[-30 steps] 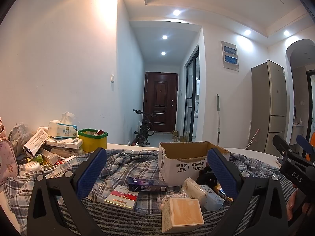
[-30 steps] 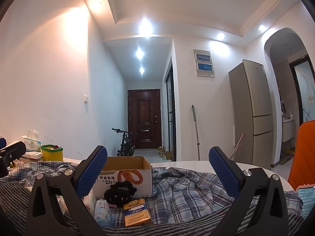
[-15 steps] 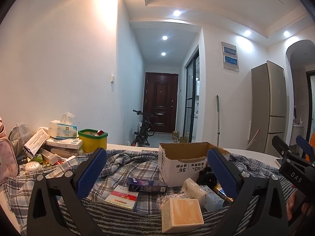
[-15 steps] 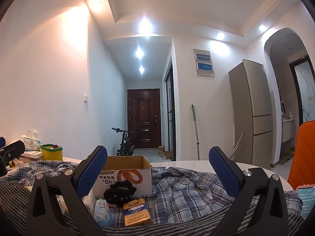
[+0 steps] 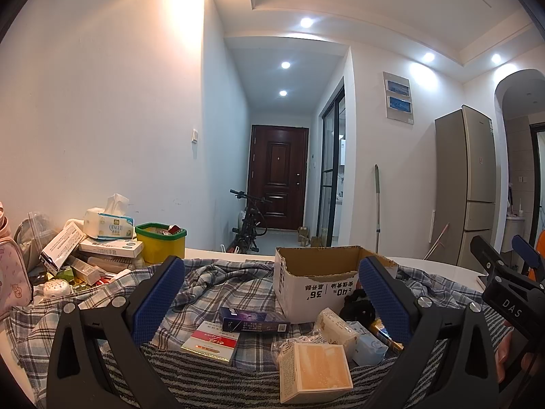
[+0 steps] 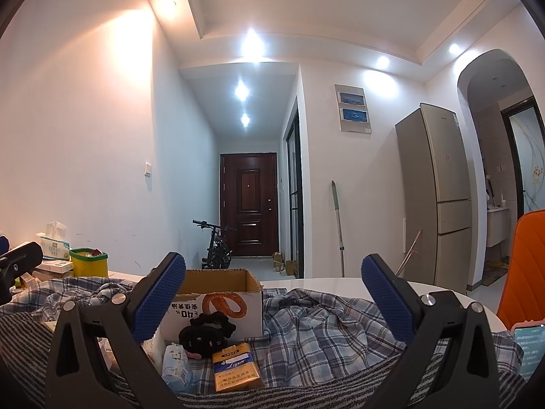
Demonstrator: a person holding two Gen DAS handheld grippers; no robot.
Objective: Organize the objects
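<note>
An open cardboard box [image 5: 315, 284] [image 6: 218, 301] stands on a plaid cloth [image 5: 218, 286] [image 6: 323, 327]. In front of it lie a dark blue pack [image 5: 253, 319], a red and white pack [image 5: 211, 341], a peach box [image 5: 315, 371], small white packets [image 5: 335, 327], a black fluffy item [image 6: 204, 334] and a gold pack [image 6: 236, 368]. My left gripper [image 5: 272, 300] is open above these items, holding nothing. My right gripper [image 6: 272, 300] is open too, near the box's right side, and shows at the left wrist view's right edge [image 5: 504, 286].
A yellow tub [image 5: 160, 243], a tissue pack [image 5: 109, 225] and stacked boxes [image 5: 110, 250] crowd the table's left end. A pink bag [image 5: 12, 279] sits at the far left. An orange chair [image 6: 524, 266] and a phone [image 6: 529, 344] are at the right. A fridge [image 6: 432, 197] stands beyond.
</note>
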